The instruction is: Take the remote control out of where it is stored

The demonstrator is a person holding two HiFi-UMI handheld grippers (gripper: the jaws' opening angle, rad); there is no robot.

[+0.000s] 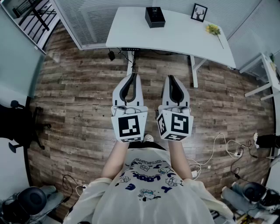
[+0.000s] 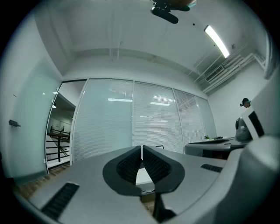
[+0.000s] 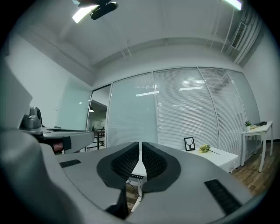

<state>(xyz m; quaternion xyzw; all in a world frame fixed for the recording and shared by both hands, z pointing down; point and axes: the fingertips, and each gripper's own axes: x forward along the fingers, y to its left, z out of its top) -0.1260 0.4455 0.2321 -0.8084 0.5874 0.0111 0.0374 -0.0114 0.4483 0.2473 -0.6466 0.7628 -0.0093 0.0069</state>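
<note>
Jaws clenched empty on left gripper (image 1: 132, 75) and right gripper (image 1: 169, 77), centre frame; only the head view shows the black box (image 1: 155, 16) on the white desk (image 1: 183, 33) at top, remote unseen.

**Surroundings: items apart from the task**

White desk (image 1: 175, 35) stands against slatted blinds (image 1: 94, 17) at the far side of a wood-plank floor (image 1: 74, 87). On the desk's right end, a small framed deer picture (image 1: 199, 12) stands upright near the back edge. Yellow flowers (image 1: 213, 29) lie just beside it. Black office chair (image 1: 17, 124) at left wall. Loose white cables (image 1: 237, 153) on floor at right. Second white table (image 1: 267, 72) at right edge. Black stair railing (image 1: 37, 15) upper left.
</note>
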